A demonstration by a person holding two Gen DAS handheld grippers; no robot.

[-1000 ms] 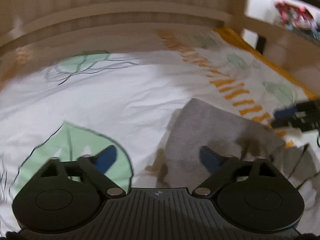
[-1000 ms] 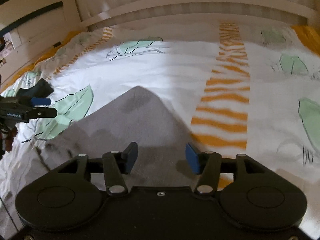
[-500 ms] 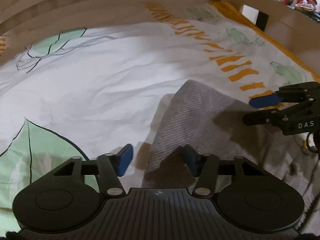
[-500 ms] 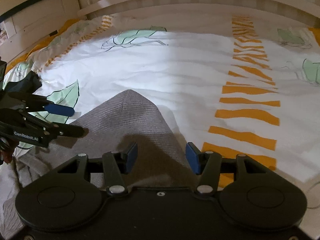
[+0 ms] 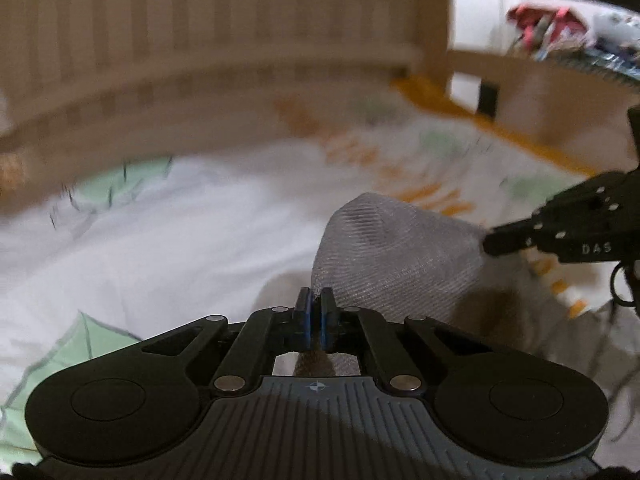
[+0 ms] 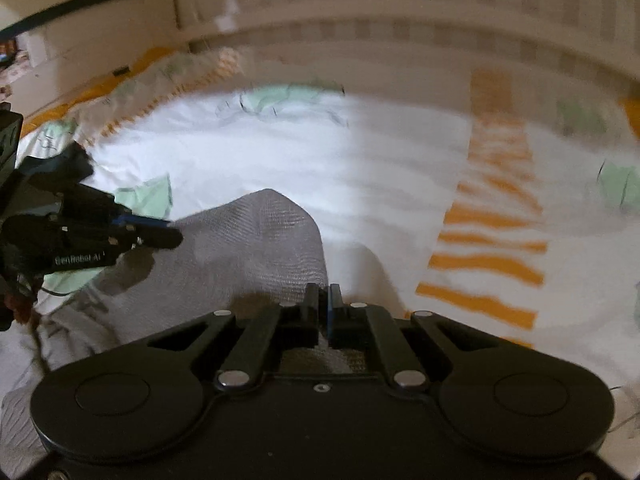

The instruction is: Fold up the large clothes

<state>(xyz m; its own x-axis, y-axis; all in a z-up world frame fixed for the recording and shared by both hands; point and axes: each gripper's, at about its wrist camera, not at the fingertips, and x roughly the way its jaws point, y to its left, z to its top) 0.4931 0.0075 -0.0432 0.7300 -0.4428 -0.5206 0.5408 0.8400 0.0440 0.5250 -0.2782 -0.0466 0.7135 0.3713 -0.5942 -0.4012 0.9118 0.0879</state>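
Observation:
A grey ribbed garment (image 5: 400, 256) lies on the bed, its near end pulled up off the sheet. My left gripper (image 5: 316, 300) is shut on its left edge. My right gripper (image 6: 323, 300) is shut on its right edge. The garment (image 6: 260, 240) bulges up between the two grips. In the left wrist view the right gripper (image 5: 492, 246) shows at the right, closed on the cloth. In the right wrist view the left gripper (image 6: 176, 234) shows at the left, closed on the cloth. More of the garment trails down toward me.
The bed sheet (image 6: 340, 184) is white with green leaves and orange stripes (image 6: 488, 264). A slatted wooden bed rail (image 5: 224, 64) runs along the far side. A shelf with clutter (image 5: 560, 32) stands beyond the bed at the right.
Both grippers were open over the garment's edge half a second ago. Both have closed on it and lifted it, so the cloth now bulges up between them.

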